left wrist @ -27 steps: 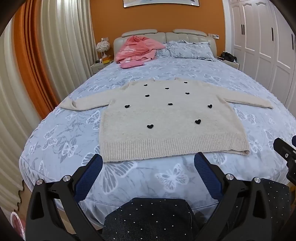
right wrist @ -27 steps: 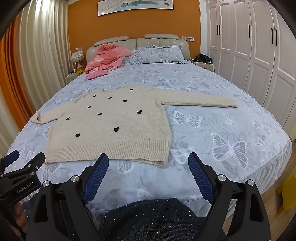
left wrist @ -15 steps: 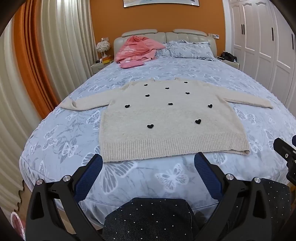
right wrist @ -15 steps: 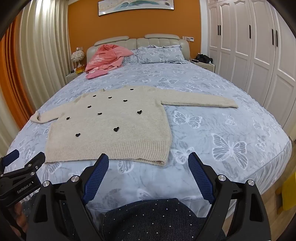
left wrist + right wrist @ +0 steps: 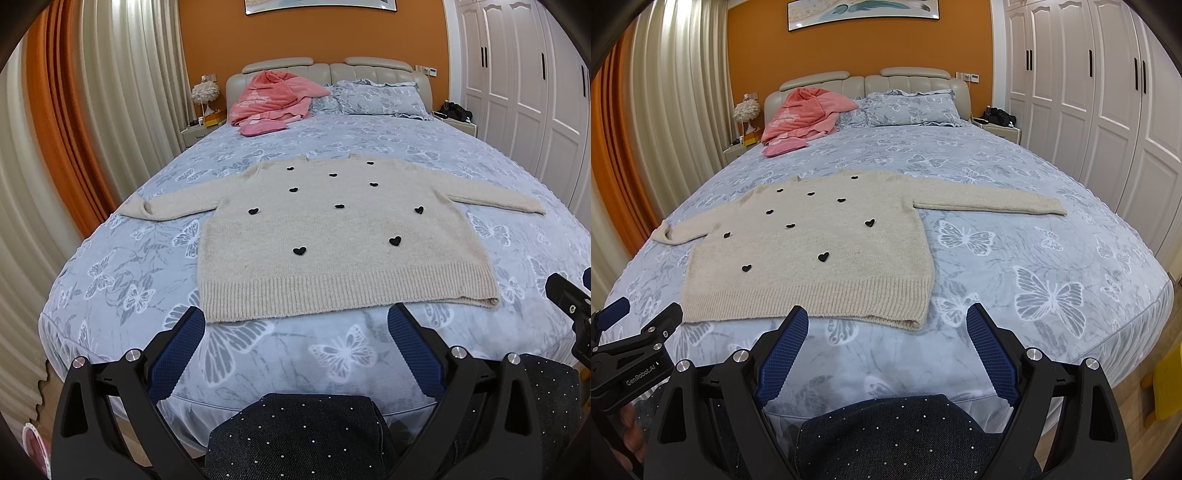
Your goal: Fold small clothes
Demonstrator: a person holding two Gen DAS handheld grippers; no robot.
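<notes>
A beige sweater (image 5: 343, 236) is spread flat on the bed (image 5: 295, 354), sleeves stretched out sideways. The left gripper (image 5: 295, 325) and right gripper (image 5: 886, 325) are held spread wide and empty near its hem.

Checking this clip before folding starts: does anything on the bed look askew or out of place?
Mostly tidy. The beige sweater lies flat, sleeves spread; only its left cuff curls over near the bed's edge. A pink garment sits crumpled by the headboard. Both grippers are open, empty.
</notes>
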